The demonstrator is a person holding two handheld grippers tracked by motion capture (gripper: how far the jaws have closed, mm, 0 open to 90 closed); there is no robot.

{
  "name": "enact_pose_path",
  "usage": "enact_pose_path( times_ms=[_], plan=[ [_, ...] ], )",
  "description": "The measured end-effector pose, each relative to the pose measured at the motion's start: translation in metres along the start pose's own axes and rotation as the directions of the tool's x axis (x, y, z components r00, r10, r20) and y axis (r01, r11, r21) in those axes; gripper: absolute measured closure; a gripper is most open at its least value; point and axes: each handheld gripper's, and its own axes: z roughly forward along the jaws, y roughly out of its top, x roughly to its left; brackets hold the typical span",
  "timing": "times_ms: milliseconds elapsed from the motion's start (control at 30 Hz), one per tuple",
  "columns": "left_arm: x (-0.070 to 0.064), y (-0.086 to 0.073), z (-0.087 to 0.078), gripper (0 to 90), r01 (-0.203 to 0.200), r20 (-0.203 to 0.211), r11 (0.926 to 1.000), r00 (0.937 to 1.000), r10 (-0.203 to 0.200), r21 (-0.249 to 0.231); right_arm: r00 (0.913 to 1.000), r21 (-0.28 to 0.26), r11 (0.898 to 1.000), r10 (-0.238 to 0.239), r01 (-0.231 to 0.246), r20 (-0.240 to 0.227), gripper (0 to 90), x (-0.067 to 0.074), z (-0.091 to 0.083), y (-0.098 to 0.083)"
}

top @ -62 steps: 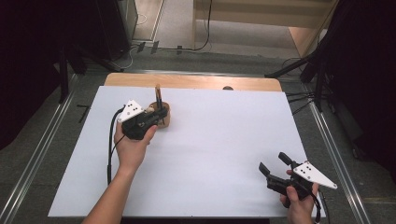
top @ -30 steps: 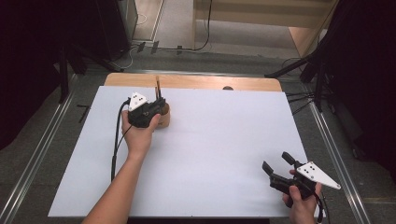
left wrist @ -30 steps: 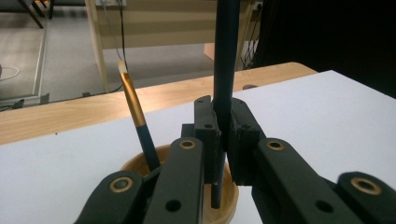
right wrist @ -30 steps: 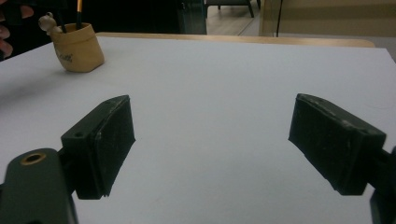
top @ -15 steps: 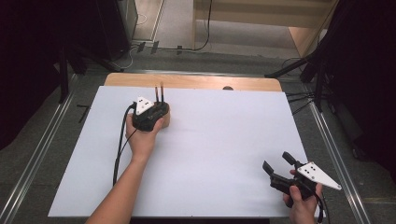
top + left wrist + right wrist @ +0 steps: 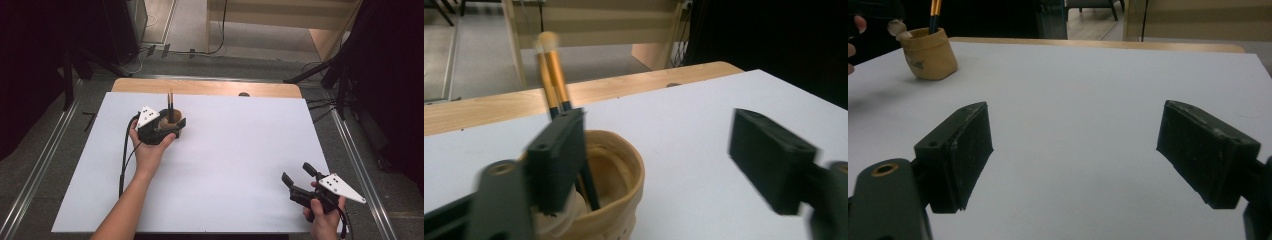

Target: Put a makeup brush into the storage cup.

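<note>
The two makeup brushes (image 6: 552,70) stand upright in a small tan pouch-like cup (image 6: 616,185) near the far left of the white table (image 6: 235,165), close to the bare wooden strip (image 6: 210,87) at its back edge. The left gripper (image 6: 167,127) sits right at the cup; its jaws have just been opening and now stand wide, one jaw against the cup's near rim beside the brush handles, the other out over bare table. Nothing is pinched between them.

The risk, as I judge it, is that jaw at the rim. The cup looks soft, its lip rolled and sagging, so a sideways pull of the hand could drag or tip it and spill the brushes. The handles are slim, glossy gold above and black below, with pale fluffy tips; they lean loosely and could roll if knocked.

The right gripper (image 6: 300,182) rests well apart at the near right corner, its jaws wide open over empty table. Its black pads look scuffed and matte. The tabletop is smooth and plain.
</note>
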Motion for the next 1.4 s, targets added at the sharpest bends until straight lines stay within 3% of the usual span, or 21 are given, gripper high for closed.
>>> enact_pose_path(
  times_ms=[67,133,200,333,633,1400],
  plan=[
    [0.001,-0.001,-0.005,12.2,-0.013,0.052,0.9999,0.9986,0.012,0.01,1.0,0.0,1.0,0.001,-0.001,0.001,14.9,-0.001,0.0,0.0],
    [0.0,-0.003,-0.009,0.0,-0.04,0.063,0.9989,0.9972,0.039,0.022,1.0,0.0,1.0,0.004,-0.004,0.001,14.9,-0.001,0.0,0.0],
    [0.0,-0.003,-0.015,0.0,-0.03,0.071,0.9995,0.997,0.03,0.007,1.0,0.0,1.0,0.004,-0.004,0.0,14.9,-0.001,0.0,0.0],
    [0.001,-0.005,-0.028,0.0,-0.014,0.053,0.9999,0.9985,0.014,-0.008,1.0,0.0,1.0,0.002,-0.002,0.002,14.9,-0.001,0.0,0.0],
    [0.007,-0.019,-0.053,0.0,-0.027,0.02,0.9996,0.9995,0.027,0.007,1.0,0.009,1.0,0.003,-0.003,0.005,14.8,-0.002,0.001,-0.002],
    [0.009,-0.054,-0.107,0.0,-0.031,0.005,0.9995,0.9995,0.031,-0.005,0.9999,0.025,1.0,-0.003,0.003,0.01,14.9,-0.004,0.004,-0.005]
  ],
)
